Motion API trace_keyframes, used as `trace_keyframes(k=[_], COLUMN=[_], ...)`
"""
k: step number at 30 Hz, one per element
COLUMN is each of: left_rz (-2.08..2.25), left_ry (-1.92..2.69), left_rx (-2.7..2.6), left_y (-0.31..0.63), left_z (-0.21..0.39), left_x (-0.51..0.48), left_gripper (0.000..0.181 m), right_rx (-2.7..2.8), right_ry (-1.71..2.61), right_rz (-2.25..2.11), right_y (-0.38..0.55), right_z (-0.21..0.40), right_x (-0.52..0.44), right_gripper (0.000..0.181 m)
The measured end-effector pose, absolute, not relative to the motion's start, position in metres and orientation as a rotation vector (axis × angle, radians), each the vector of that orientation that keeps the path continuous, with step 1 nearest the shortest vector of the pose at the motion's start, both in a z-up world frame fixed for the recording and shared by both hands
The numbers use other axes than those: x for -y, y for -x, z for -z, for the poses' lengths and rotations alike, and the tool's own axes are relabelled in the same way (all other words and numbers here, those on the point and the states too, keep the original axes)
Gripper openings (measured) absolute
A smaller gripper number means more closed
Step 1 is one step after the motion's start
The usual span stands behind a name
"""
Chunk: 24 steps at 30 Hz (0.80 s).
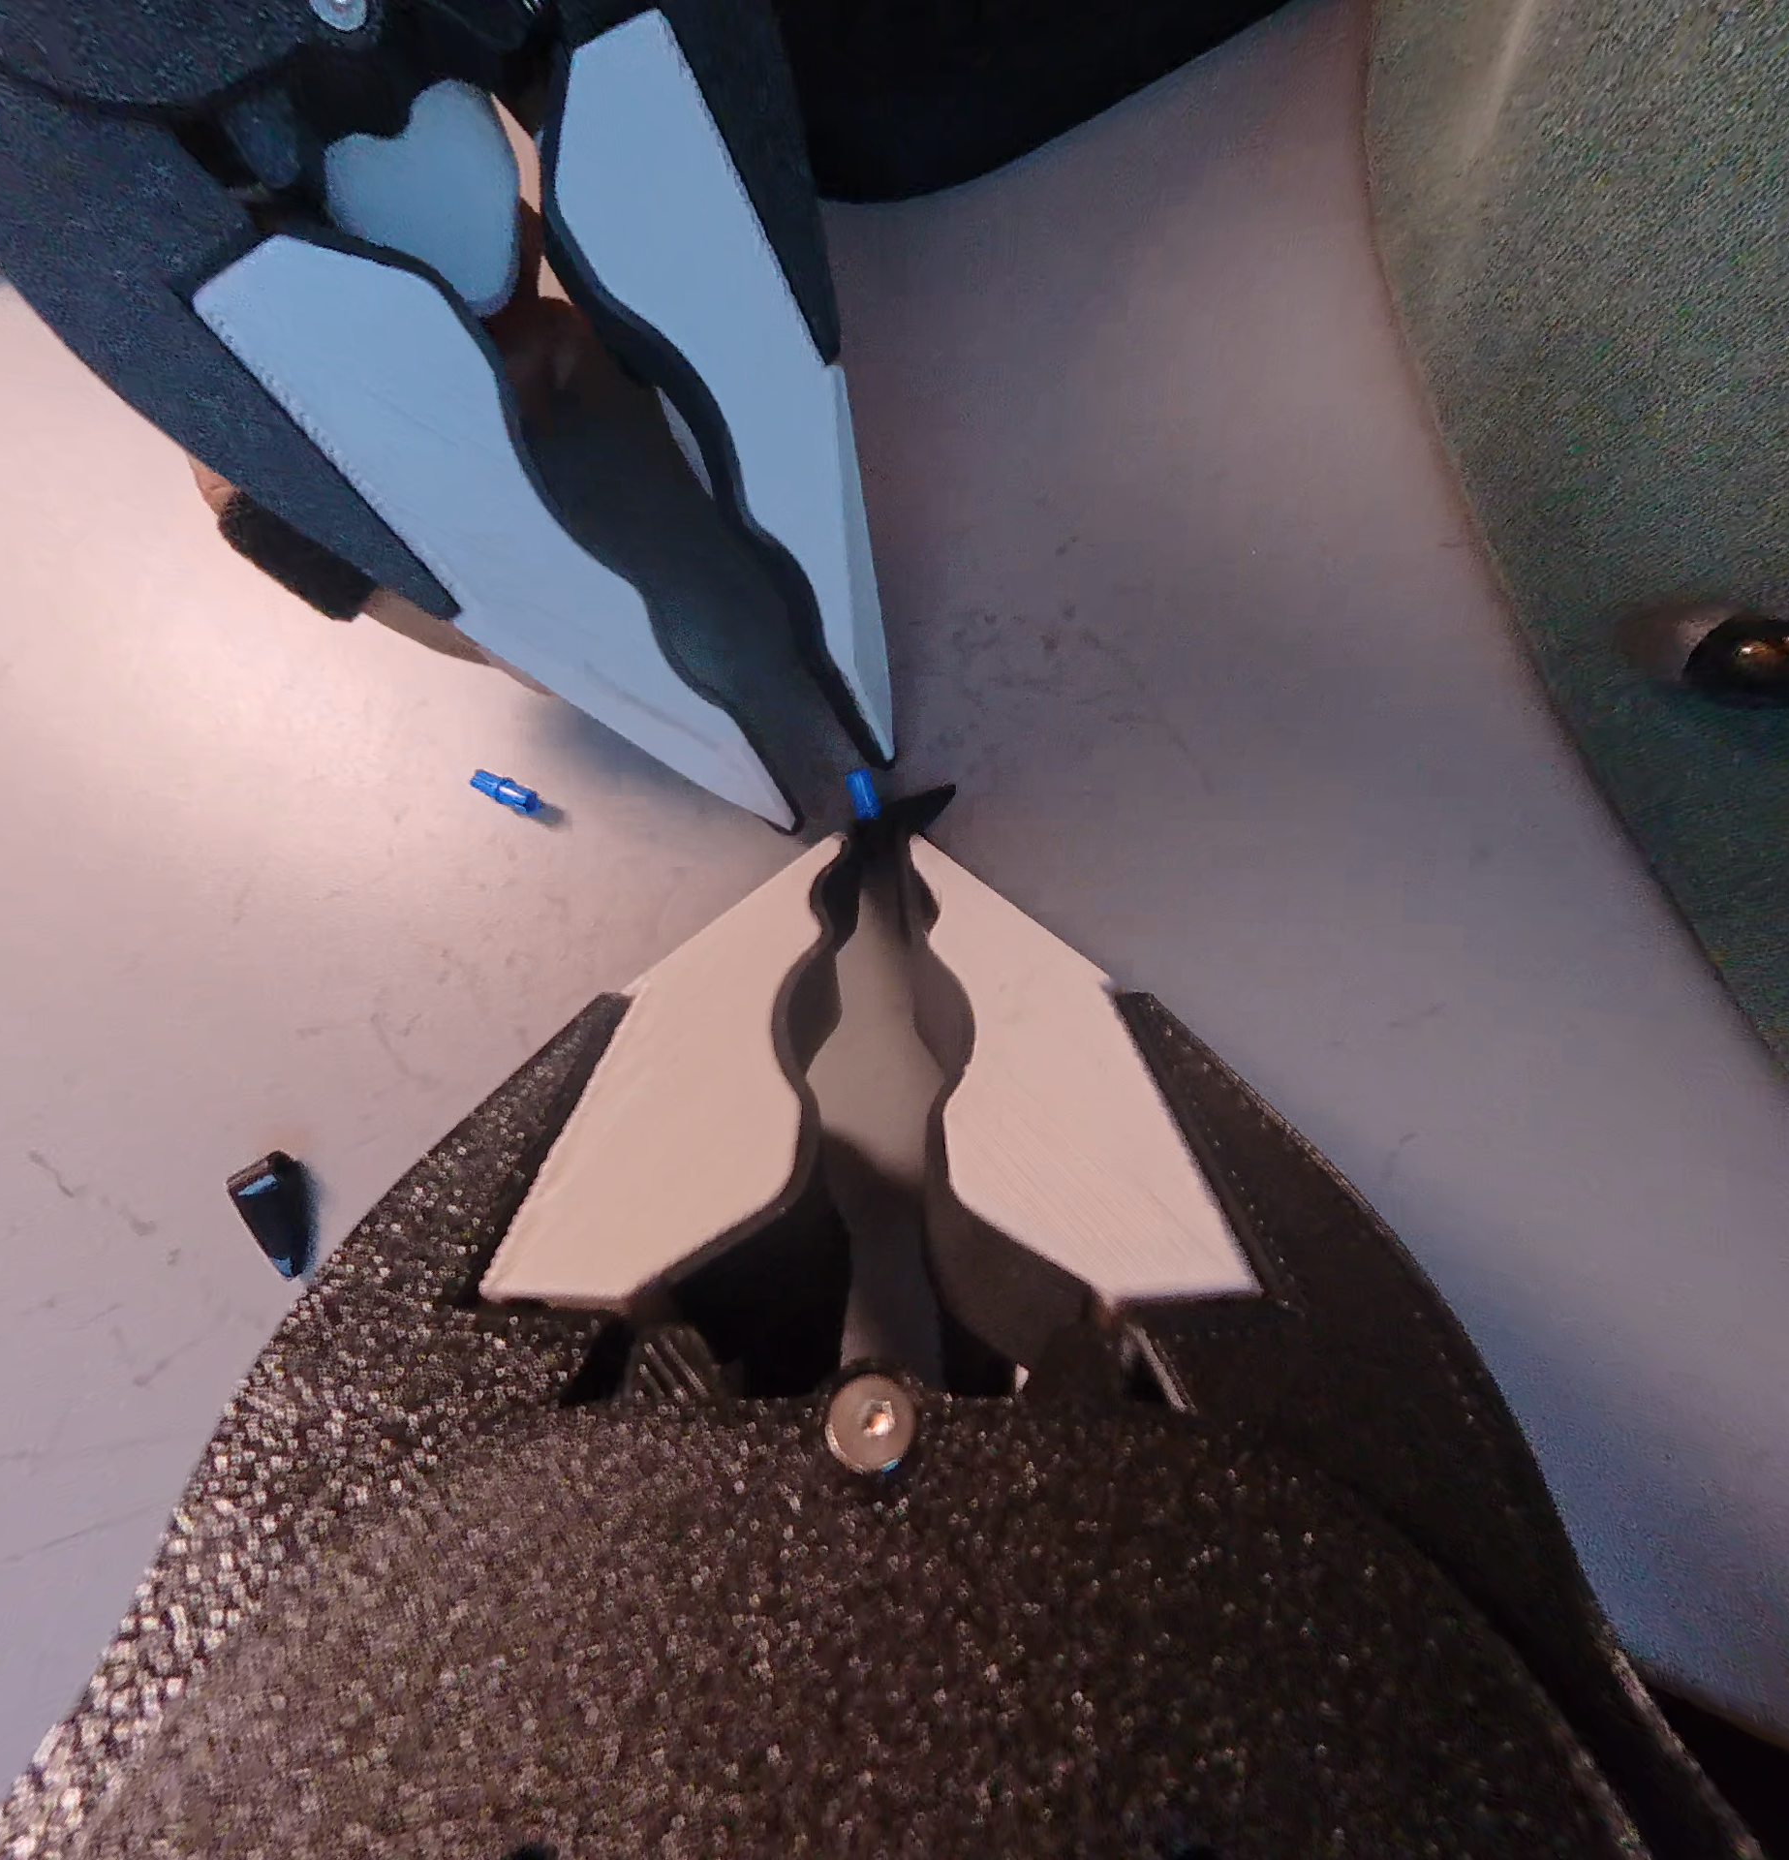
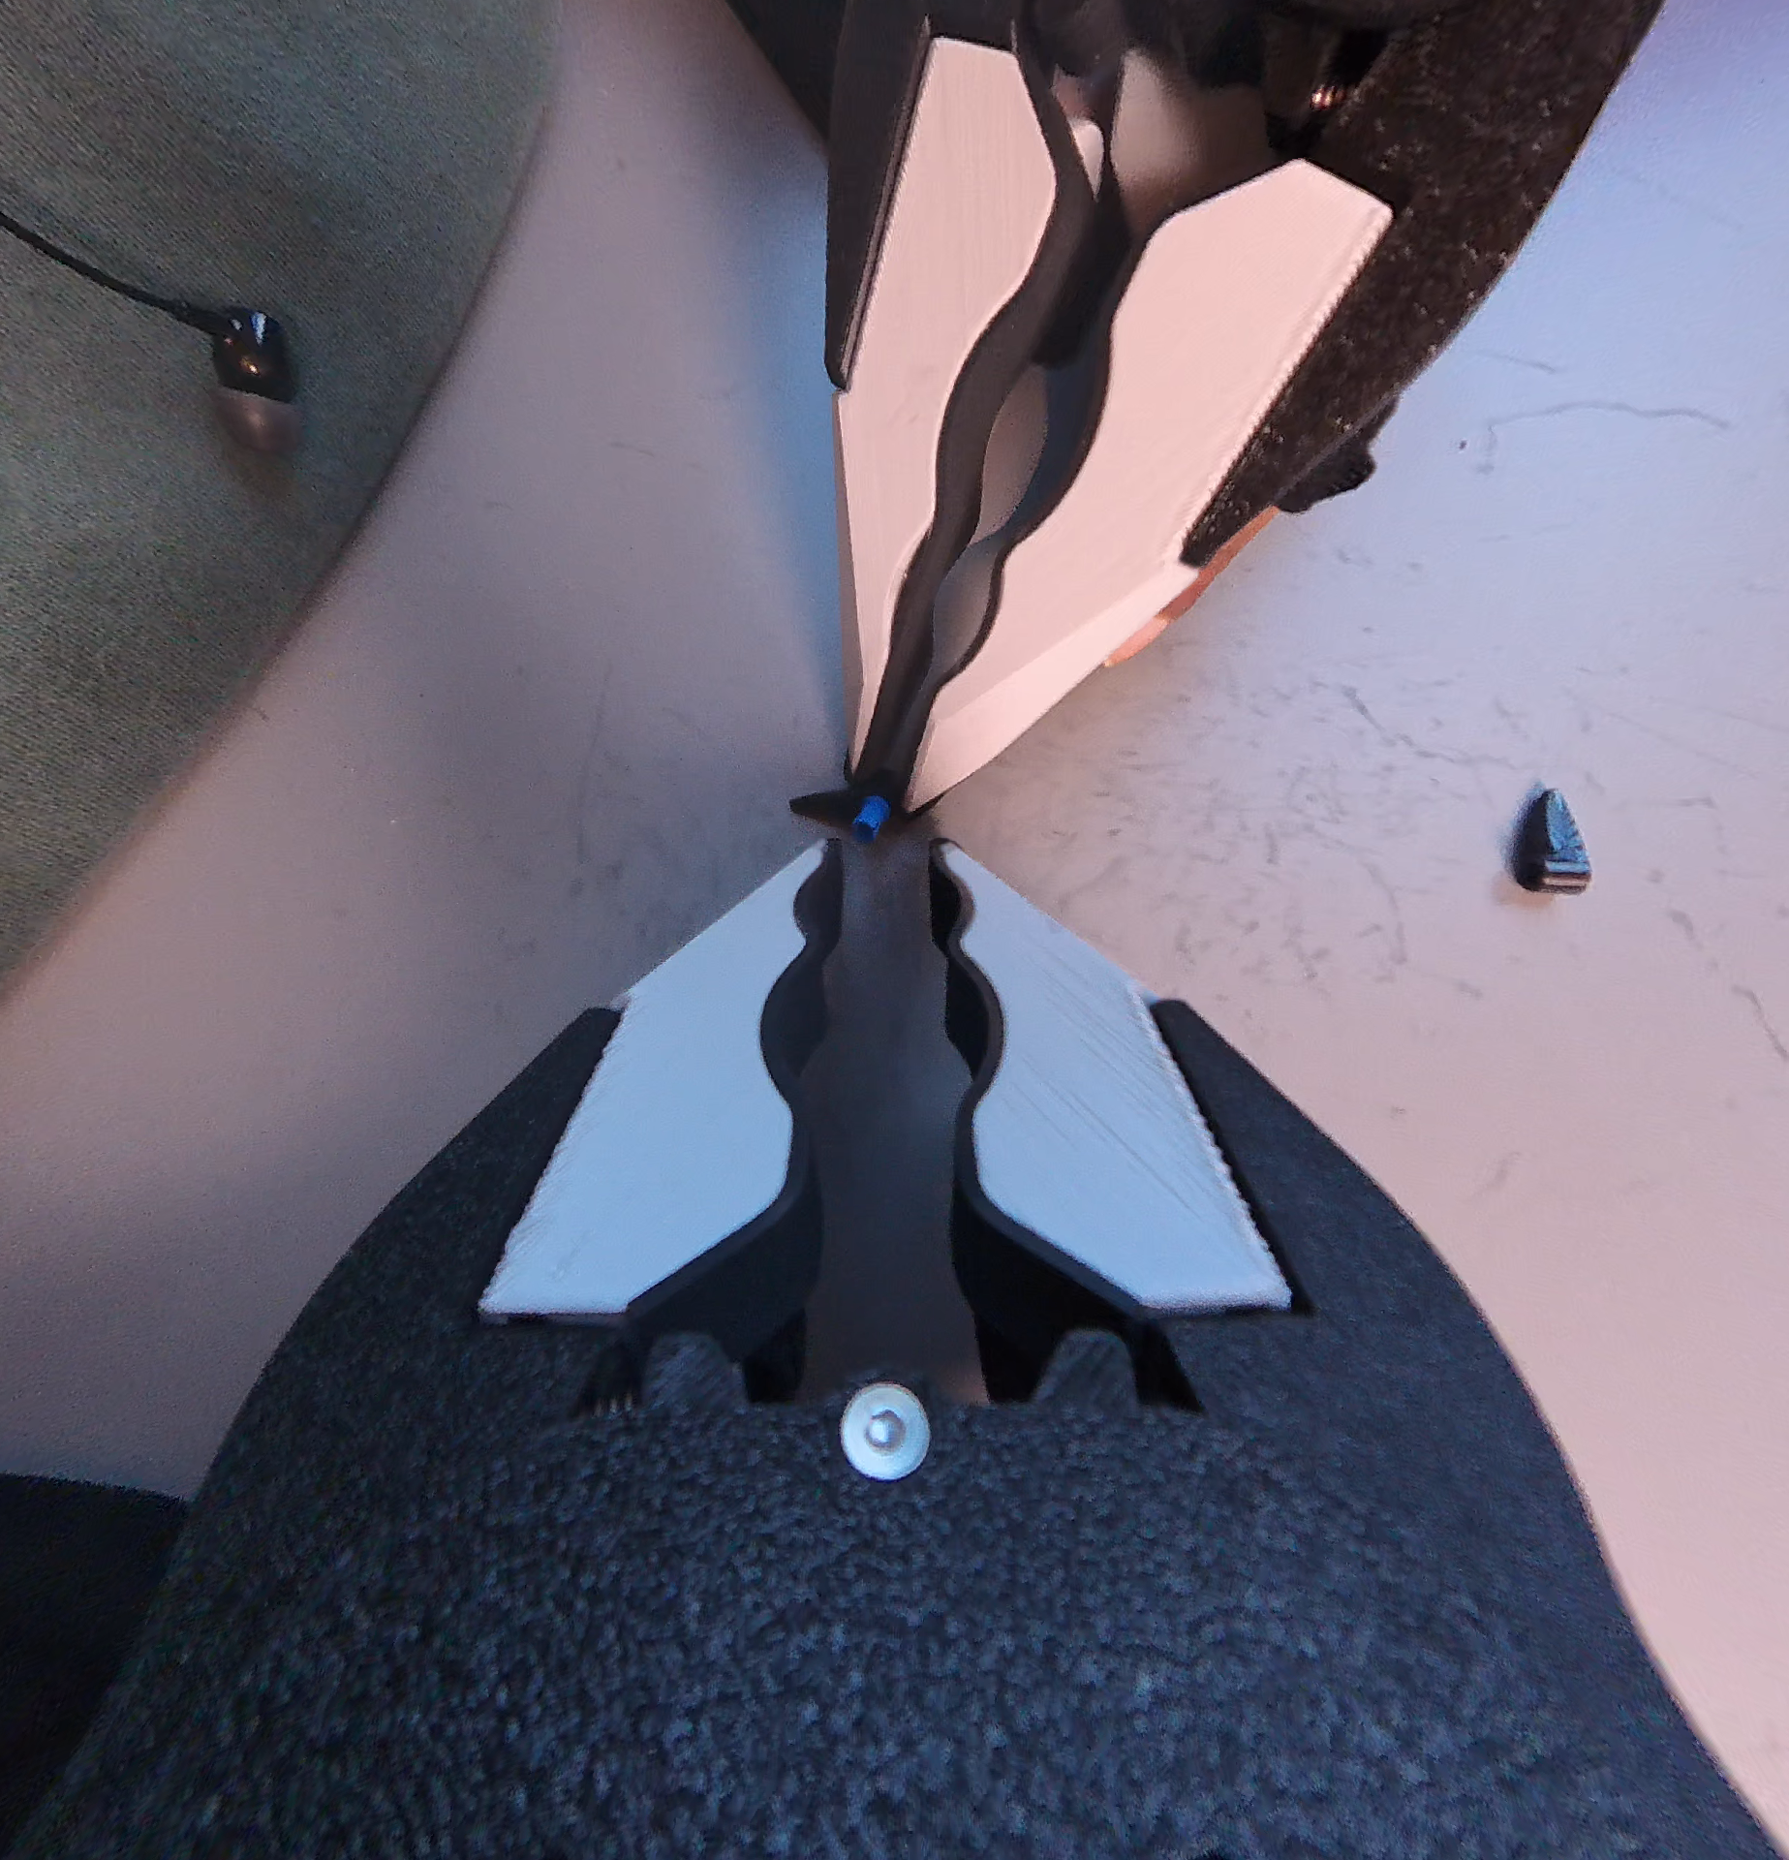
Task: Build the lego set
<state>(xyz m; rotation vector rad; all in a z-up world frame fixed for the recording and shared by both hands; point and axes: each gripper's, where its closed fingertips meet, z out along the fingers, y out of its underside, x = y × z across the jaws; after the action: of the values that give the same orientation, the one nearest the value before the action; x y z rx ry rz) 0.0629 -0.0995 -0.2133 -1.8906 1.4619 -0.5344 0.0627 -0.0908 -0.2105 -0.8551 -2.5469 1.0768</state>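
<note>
Left wrist view showed us barely begun: our left tool (image 1: pixel 875 840) gripped a small black piece (image 1: pixel 915 808) bearing one blue pin (image 1: pixel 861 791), our right tool (image 1: pixel 838 795) stood narrowly parted around it, and a second pin (image 1: pixel 505 793) and black wedge (image 1: pixel 271 1211) lay loose on the worktop (image 1: pixel 266 956).

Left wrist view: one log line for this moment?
left gripper: shut on black piece | blue pin: in black piece | right gripper: open at pin

Blue pin (image 1: pixel 861 790) in a black piece (image 1: pixel 915 805), white-faced black tongs (image 1: pixel 878 840), speckled grey-green carpet (image 1: pixel 1615 352).
</note>
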Motion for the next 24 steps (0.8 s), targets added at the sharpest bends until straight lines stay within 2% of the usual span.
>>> trace_keyframes(k=[3, 24], left_rz=[0.541, 0.564], left_ry=[1.897, 1.930], left_rx=[-1.457, -1.425], left_y=[-0.0633, -0.0646], left_z=[0.2133, 0.2131], left_x=[0.0995, 0.0989], left_gripper=[0.006, 0.006], right_rx=[2.535, 2.462], right_ry=[0.863, 0.902], right_rz=[-1.091, -0.970], right_y=[-0.0641, -0.0663], right_z=[0.2065, 0.2026], right_x=[0.0920, 0.0926], right_gripper=[0.007, 0.001])
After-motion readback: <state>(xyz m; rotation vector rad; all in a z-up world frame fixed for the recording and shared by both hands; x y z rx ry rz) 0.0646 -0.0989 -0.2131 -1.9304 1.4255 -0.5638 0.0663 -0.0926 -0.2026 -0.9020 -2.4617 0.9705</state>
